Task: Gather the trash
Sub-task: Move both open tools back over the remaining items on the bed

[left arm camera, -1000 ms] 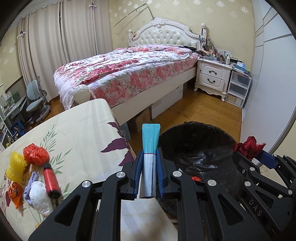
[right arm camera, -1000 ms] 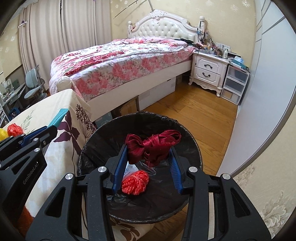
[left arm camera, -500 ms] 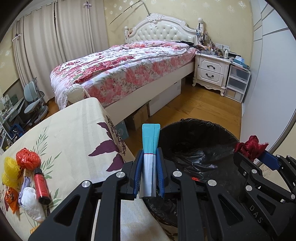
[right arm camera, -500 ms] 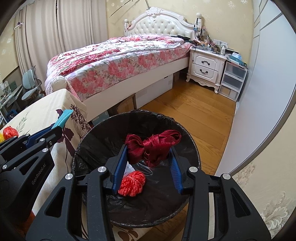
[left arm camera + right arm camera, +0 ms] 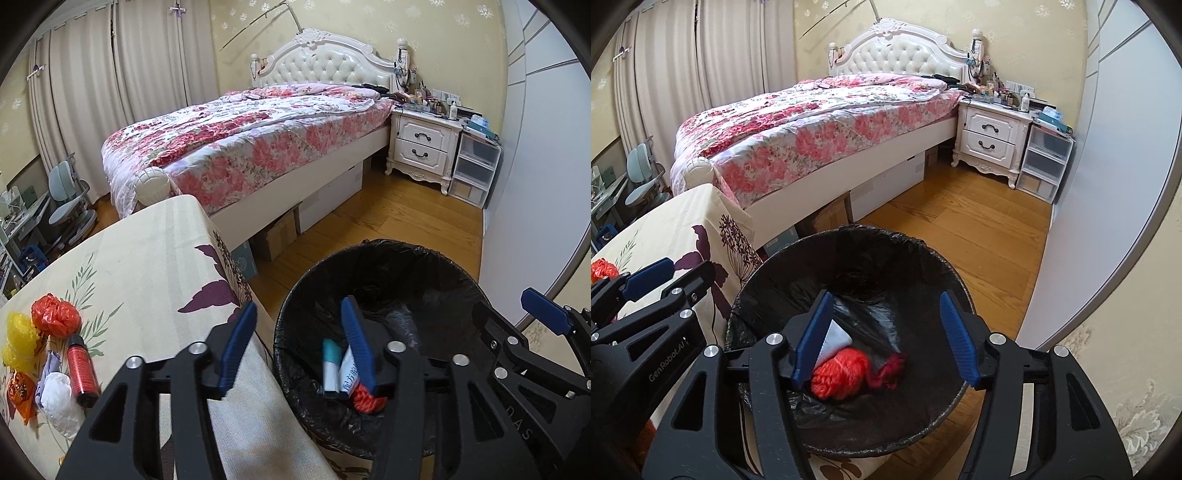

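A black-lined trash bin (image 5: 373,254) (image 5: 846,236) stands beside the cloth-covered table. My left gripper (image 5: 299,339) is open and empty over the bin's left rim; a teal and white tube (image 5: 330,365) lies in the bin below it. My right gripper (image 5: 884,332) is open and empty above the bin; a dark red ribbon (image 5: 892,373) lies inside next to an orange net ball (image 5: 840,373). On the table at far left lie an orange bag (image 5: 55,317), yellow bags (image 5: 18,343), a red bottle (image 5: 82,369) and a white wad (image 5: 57,395).
The table (image 5: 147,266) with its floral cloth is left of the bin. A bed (image 5: 251,136) with a flowered quilt stands behind, a white nightstand (image 5: 424,147) and plastic drawers (image 5: 474,166) at the back right. A grey wardrobe wall (image 5: 1108,184) is close on the right.
Both grippers have opened. The teal and white tube dropped from the left gripper into the bin, and the dark red ribbon dropped from the right gripper into the bin.
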Motion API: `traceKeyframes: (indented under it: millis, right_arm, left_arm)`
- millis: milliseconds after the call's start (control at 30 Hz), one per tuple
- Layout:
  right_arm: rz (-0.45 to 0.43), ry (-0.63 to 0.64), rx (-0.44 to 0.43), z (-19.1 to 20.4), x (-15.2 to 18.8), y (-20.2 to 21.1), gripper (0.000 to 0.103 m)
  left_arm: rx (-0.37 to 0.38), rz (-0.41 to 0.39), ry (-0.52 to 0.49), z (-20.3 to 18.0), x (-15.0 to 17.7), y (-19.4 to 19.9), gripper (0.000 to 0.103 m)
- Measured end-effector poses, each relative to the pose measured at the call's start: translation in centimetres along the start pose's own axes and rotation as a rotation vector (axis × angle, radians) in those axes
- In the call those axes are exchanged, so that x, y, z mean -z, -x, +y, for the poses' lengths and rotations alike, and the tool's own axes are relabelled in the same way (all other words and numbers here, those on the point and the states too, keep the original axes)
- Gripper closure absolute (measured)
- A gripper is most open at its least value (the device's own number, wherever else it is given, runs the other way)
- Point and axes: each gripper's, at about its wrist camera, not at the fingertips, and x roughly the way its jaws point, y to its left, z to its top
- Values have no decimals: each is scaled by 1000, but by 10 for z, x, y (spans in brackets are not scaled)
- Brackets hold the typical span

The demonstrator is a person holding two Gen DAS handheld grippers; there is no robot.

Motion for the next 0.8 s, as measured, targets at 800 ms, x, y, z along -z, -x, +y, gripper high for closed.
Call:
traceKeyframes:
  millis: [800]
  right_arm:
    - [-38, 6, -1, 11, 2, 34, 25]
  left_arm:
    - [-54, -33, 69, 36, 8, 39, 23]
